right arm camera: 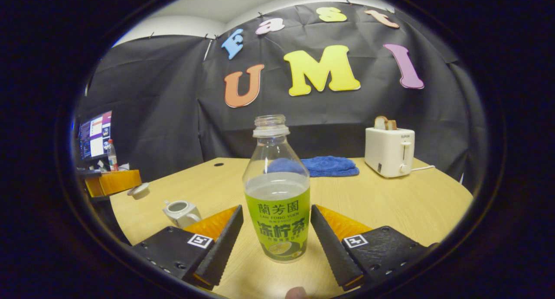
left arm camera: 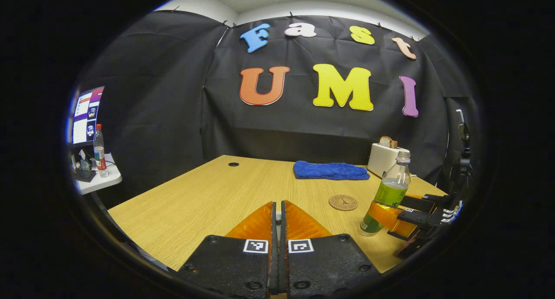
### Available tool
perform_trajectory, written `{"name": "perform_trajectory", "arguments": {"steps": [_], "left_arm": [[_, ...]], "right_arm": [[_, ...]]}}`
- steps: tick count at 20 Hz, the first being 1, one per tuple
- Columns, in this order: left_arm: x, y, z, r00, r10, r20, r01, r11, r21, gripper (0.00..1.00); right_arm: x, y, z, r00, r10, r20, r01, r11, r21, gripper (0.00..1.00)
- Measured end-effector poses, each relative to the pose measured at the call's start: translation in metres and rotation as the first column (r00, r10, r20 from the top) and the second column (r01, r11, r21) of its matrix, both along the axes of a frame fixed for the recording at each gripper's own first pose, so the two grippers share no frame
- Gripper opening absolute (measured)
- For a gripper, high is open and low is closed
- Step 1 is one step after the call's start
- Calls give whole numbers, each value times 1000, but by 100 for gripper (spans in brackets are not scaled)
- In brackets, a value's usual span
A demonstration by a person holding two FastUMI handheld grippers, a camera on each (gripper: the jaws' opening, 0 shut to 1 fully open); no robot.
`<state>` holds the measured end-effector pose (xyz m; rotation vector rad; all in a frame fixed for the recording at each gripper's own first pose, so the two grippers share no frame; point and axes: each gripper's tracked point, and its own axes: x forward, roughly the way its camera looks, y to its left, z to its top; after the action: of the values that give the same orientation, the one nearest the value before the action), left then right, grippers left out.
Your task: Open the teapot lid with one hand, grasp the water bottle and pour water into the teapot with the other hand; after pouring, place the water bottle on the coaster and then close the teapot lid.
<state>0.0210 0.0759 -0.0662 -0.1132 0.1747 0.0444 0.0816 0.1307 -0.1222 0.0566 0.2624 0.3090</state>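
A clear water bottle (right arm camera: pixel 277 195) with a green label and no cap stands on the wooden table (right arm camera: pixel 390 203), partly filled. My right gripper (right arm camera: pixel 276 209) is open, with one finger close on each side of the bottle's lower half; it also appears in the left gripper view (left arm camera: pixel 392 216) around the bottle (left arm camera: pixel 389 194). My left gripper (left arm camera: pixel 278 203) is shut on the small white teapot lid (right arm camera: pixel 139 190), held above the table's left edge. The white teapot (right arm camera: pixel 181 211) sits open below and to the right of that lid. A round brown coaster (left arm camera: pixel 343 202) lies just left of the bottle.
A folded blue towel (left arm camera: pixel 329 170) lies at the back of the table. A white toaster (right arm camera: pixel 389 151) with bread slices stands at the back right. A side table (left arm camera: pixel 97 180) with a monitor and another bottle is off to the left. The tabletop has a cable hole (left arm camera: pixel 233 164).
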Motion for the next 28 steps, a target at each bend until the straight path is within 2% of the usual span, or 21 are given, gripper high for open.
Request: {"name": "perform_trajectory", "arguments": {"steps": [3,7,11,14,17,21,23,25,28], "left_arm": [[3,0,1,1000,-8,11,8,1000,-2,3],[5,5,3,999,-14,31,14,1000,-2,3],[7,9,1,999,-32,29,32,999,-11,2],[5,15,2,999,-41,36,41,999,3,3],[4,24,6,998,-42,50,41,999,16,2],[0,44,9,998,-13,63,12,1000,12,2],[-1,54,7,998,3,60,-3,1000,-2,3],[-2,60,7,998,11,58,-11,1000,-7,2],[-3,67,7,998,13,60,-12,1000,-9,2]], "right_arm": [[6,2,0,1000,0,7,0,1000,-14,75],[3,6,9,998,53,20,-50,993,-109,71],[10,17,24,991,128,50,-109,955,-275,70],[22,24,25,976,204,70,-139,843,-520,71],[27,38,22,956,283,79,-156,716,-681,71],[35,48,27,928,356,110,-111,545,-831,71],[43,51,28,912,390,126,-69,449,-891,70],[46,56,33,890,430,152,-11,353,-935,71],[54,66,34,860,486,153,39,237,-971,71]]}}
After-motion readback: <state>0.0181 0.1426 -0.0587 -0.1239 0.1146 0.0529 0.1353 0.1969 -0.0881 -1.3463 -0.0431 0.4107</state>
